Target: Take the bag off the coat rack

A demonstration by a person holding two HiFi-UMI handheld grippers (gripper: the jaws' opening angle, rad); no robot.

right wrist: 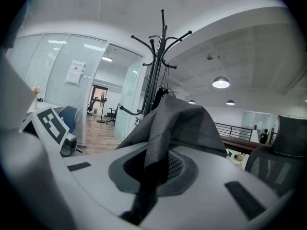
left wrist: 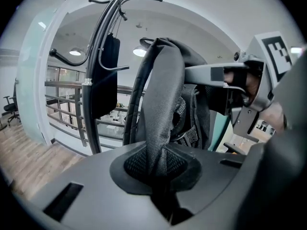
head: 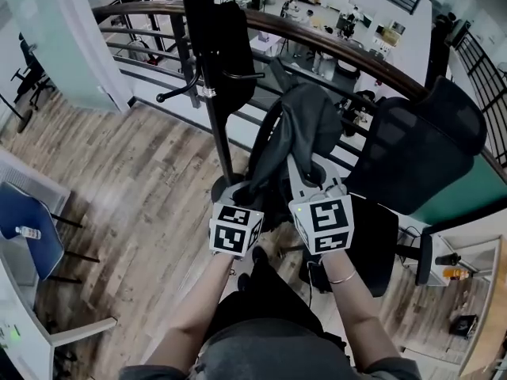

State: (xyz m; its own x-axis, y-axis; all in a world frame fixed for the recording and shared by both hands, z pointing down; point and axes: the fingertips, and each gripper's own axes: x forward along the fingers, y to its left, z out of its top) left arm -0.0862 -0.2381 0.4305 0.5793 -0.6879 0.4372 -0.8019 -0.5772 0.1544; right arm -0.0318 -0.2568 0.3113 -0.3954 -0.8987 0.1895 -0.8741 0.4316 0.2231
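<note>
1. The floor (head: 135, 172) is grey-brown wooden planks. A curved railing (head: 317, 34) with a wooden handrail runs across the top of the head view, with an office level visible beyond it. A glass partition stands at the upper left.
2. The black coat rack (head: 207, 70) stands at upper centre of the head view, just left of the bag (head: 297, 129).
3. The dark grey bag hangs in the middle of the frame, between the rack's pole and a black mesh office chair (head: 424, 153) at the right. Its long axis runs from the two grippers at its lower end up the frame toward the railing.
4. The left gripper (head: 238, 195) has its fingers nearly closed, clamping a mesh-textured strap (left wrist: 163, 104) of the bag that rises straight up from them.
5. The right gripper (head: 307, 187) has its fingers pinched tight on a fold of the bag's grey fabric (right wrist: 182, 123), which drapes over them.
6. Count: two grippers, one grey bag, one coat rack, one black item (left wrist: 105, 75) hanging on the rack, one mesh office chair, and one blue chair (head: 28, 236) at the left edge.
</note>
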